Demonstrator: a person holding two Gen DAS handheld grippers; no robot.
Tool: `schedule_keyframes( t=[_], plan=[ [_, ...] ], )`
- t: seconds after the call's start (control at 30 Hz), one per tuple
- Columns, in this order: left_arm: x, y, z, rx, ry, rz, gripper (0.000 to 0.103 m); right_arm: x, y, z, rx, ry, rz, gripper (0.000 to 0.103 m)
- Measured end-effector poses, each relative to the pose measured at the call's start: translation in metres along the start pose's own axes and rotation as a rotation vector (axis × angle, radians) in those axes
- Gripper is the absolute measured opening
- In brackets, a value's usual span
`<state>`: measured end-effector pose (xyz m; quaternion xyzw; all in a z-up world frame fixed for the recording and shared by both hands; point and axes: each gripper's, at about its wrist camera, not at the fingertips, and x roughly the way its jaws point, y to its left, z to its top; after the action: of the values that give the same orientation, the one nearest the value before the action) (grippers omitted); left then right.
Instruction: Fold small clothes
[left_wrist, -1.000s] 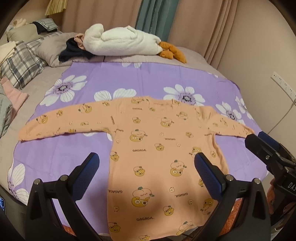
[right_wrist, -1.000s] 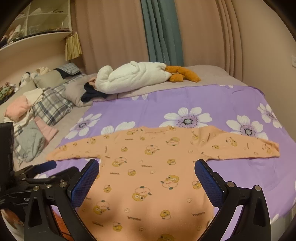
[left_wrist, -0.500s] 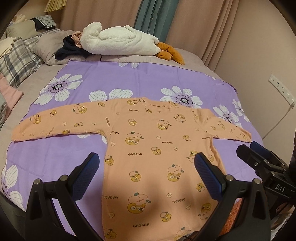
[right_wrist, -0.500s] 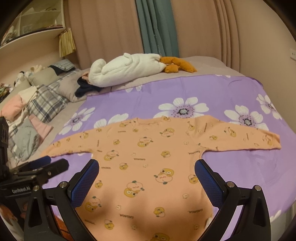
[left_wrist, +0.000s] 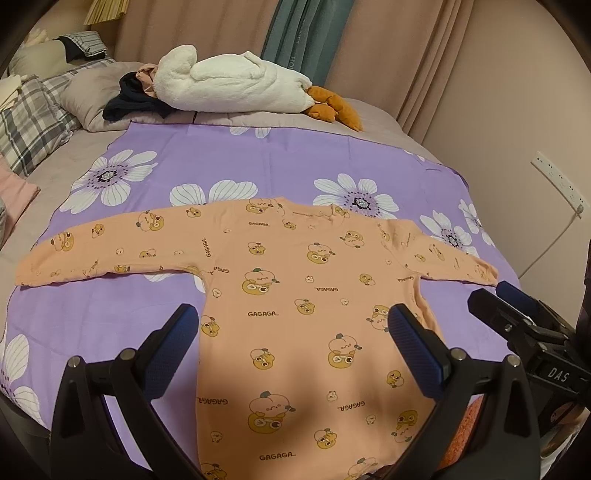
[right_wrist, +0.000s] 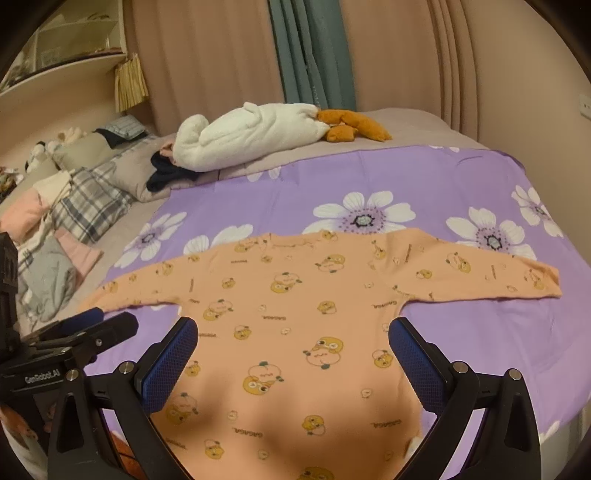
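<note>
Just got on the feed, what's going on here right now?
A person holds two grippers over an orange shirt spread flat, sleeves out, on a purple flowered sheet. The left gripper and right gripper are both open, holding nothing. No fold is made yet.

Orange top (left_wrist: 295, 295) w/ yellow cartoon print lying on purple sheet (left_wrist: 258, 162) showing white flowers; grey plaid pillow (left_wrist: 26, 125) sitting behind.

Bed (left_wrist: 373, 122), purple floral sheet (left_wrist: 229, 158), orange shirt (left_wrist: 295, 295) flat
</note>
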<state>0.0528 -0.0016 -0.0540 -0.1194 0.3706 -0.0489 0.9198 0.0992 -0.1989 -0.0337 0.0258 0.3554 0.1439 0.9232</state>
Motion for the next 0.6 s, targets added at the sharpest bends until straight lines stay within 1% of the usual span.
schedule_keyframes(
  t=[0.1,0.27,0.43,0.6],
  plan=[
    [-0.0002,0.0005,0.0007,0.004,-0.006,-0.005,0.103,0.0001,0.0023,0.0019,-0.009,0.000,0.014,0.102],
    [0.0005,0.0008,0.0019,0.001,-0.006,-0.012,0.103,-0.0007,0.0056,0.0037,-0.018,-0.014,0.003,0.102],
    [-0.0009,0.0028,0.0022,-0.001,-0.005,-0.016,0.103,-0.0003,0.0057,0.0036,-0.007,-0.013,0.023,0.102],
    [-0.0024,0.0047,0.0003,-0.009,-0.003,-0.024,0.103,-0.0003,0.0053,0.0028,0.005,-0.016,0.019,0.102]
  ],
)
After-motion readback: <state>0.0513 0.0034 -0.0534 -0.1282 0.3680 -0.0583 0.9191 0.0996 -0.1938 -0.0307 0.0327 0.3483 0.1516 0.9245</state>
